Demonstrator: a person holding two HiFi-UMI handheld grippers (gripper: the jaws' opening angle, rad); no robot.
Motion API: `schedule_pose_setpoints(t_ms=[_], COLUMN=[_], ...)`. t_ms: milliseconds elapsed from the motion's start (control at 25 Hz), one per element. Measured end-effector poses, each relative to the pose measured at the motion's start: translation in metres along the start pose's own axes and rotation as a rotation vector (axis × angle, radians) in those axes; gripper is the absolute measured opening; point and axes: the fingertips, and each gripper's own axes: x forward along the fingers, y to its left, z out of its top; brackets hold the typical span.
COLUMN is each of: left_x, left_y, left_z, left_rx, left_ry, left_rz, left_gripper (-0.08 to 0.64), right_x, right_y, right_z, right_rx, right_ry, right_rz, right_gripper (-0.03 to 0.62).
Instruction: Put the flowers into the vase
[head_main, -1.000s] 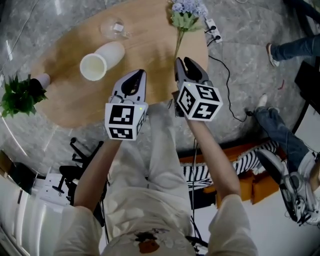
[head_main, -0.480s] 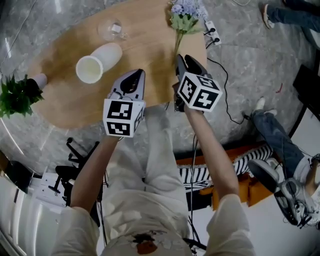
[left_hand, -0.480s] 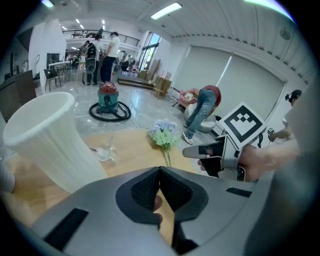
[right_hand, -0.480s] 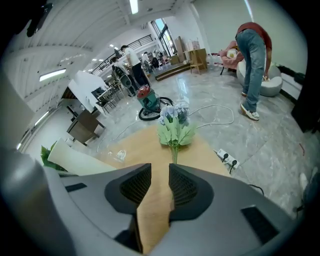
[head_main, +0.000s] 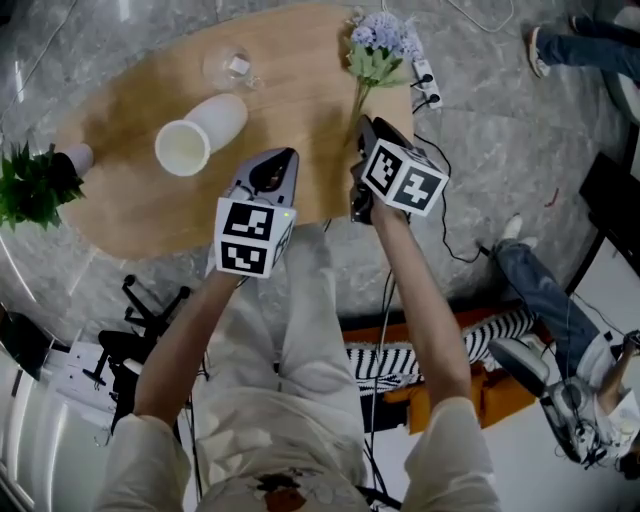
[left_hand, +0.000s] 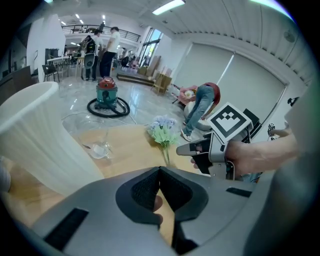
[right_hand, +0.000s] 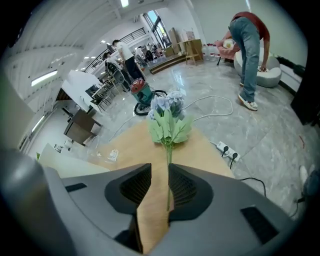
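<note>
A bunch of pale blue flowers (head_main: 381, 45) with green leaves lies at the far right end of the oval wooden table (head_main: 120, 205), its stem pointing toward me. The white vase (head_main: 197, 133) lies on its side left of centre, mouth toward me. My right gripper (head_main: 362, 124) hovers over the stem's near end. In the right gripper view the gripper (right_hand: 159, 170) is open, its jaws having just widened, and the thin stem (right_hand: 168, 186) lies in the gap by the right pad, untouched. My left gripper (head_main: 287, 156) is shut and empty (left_hand: 160, 170), just right of the vase (left_hand: 37, 135).
A clear glass (head_main: 231, 68) lies behind the vase. A potted green plant (head_main: 35, 185) stands at the table's left end. A power strip (head_main: 427, 78) and cable lie on the floor beyond the right end. People's legs (head_main: 545, 285) show at the right.
Both grippers have sunk toward the table. The right one has come down over the near end of the flower stem. Vase and flowers have not moved.
</note>
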Motion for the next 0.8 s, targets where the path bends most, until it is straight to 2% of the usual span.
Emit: schedule_pose_setpoints(t_ms=[240, 800], left_x=[0.01, 0.028], left_y=[0.006, 0.008], left_z=[-0.007, -0.004], left_rx=[-0.013, -0.015], left_ry=[0.038, 0.035], left_rz=[0.005, 0.002], left_gripper=[0.009, 0.009], right_x=[0.016, 0.04], right_y=[-0.003, -0.009], right_z=[0.004, 0.015], right_rx=[-0.032, -0.032], right_ry=[0.028, 0.031], right_rz=[-0.017, -0.007], right_gripper=[0.091, 0.087])
